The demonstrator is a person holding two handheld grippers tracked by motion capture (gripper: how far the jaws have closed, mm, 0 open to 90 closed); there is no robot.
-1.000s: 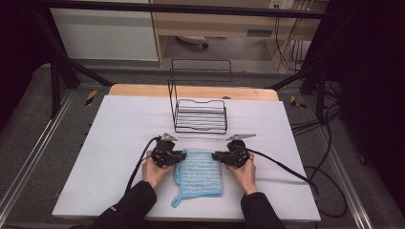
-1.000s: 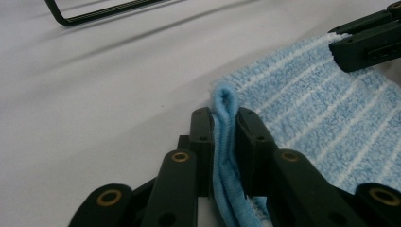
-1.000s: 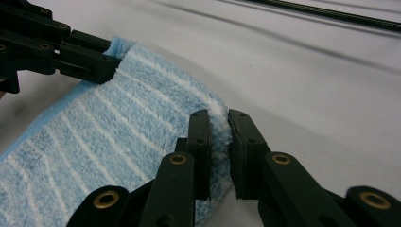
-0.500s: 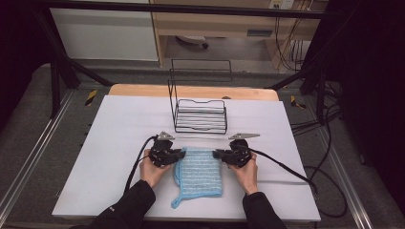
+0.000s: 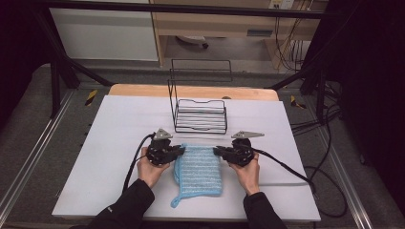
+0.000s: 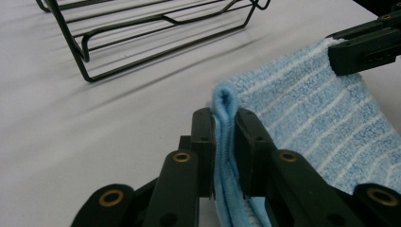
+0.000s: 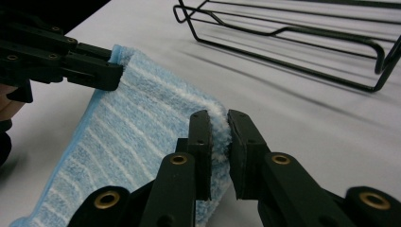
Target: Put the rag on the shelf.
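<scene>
While the wire rack (image 5: pixel 199 116) sits empty behind it, the blue striped towel (image 5: pixel 198 169) is pinched at both far corners, left gripper (image 5: pixel 177 150) and right gripper (image 5: pixel 217 151) jaws clamped on it, near end on the white table (image 5: pixel 95 143). Grabbing's done; moving it is left, I'd guess.

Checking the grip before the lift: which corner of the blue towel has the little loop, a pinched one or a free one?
A free one: the loop hangs off the towel corner nearest the person's left sleeve, away from both claws.
</scene>
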